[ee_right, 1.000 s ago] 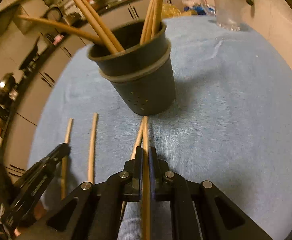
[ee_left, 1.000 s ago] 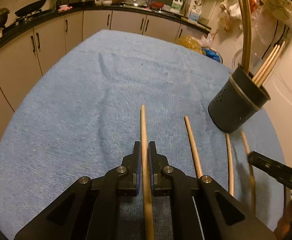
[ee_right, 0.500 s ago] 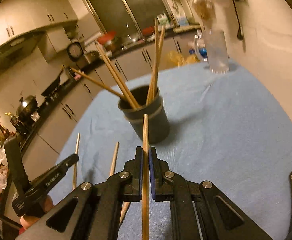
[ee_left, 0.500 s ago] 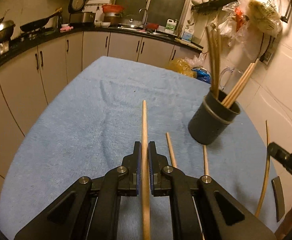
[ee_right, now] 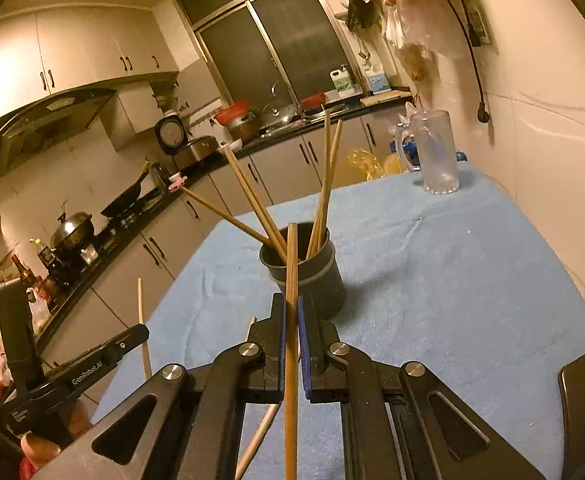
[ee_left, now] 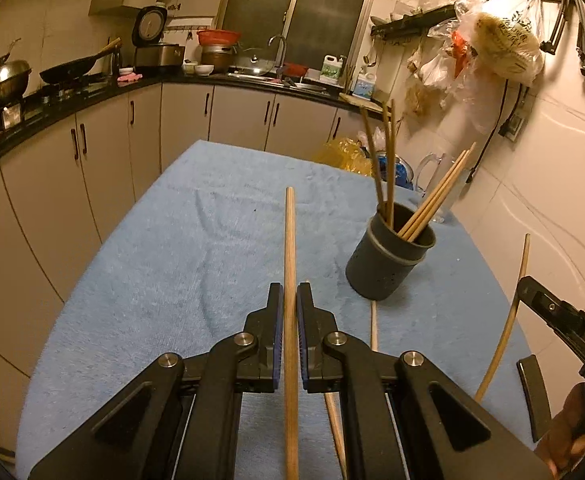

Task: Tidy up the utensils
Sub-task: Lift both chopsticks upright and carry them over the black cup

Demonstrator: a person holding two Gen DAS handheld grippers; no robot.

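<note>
1. Wooden chopsticks are what you are sorting: several already stand in the dark grey utensil holder [ee_left: 390,258], fanned out and leaning against its rim, so part of the job looks done.
2. Your left tool [ee_left: 288,316] is clamped on one chopstick [ee_left: 290,248], which runs straight forward between the jaws, lifted clear of the blue towel [ee_left: 180,248] that covers the counter.
3. Your right tool [ee_right: 291,320] is likewise closed on a chopstick [ee_right: 292,264]; from the right wrist view its tip lines up with the holder's mouth, though you cannot tell whether it is above the rim or short of it.
4. Left to do, as a judgement: both held sticks need to go into the holder, then the loose ones. At least two loose chopsticks [ee_left: 373,326] lie on the towel on your side of the holder, one with its far end close to the holder's base.
5. The holder stands upright towards the right edge of the counter, with a clear glass mug [ee_right: 436,156] near the far right corner, well apart from it.
6. The sticks look slim, smooth and light, tan in this warm light. Those in the holder lean in different directions, so a new one may knock against them as it goes in.
</note>
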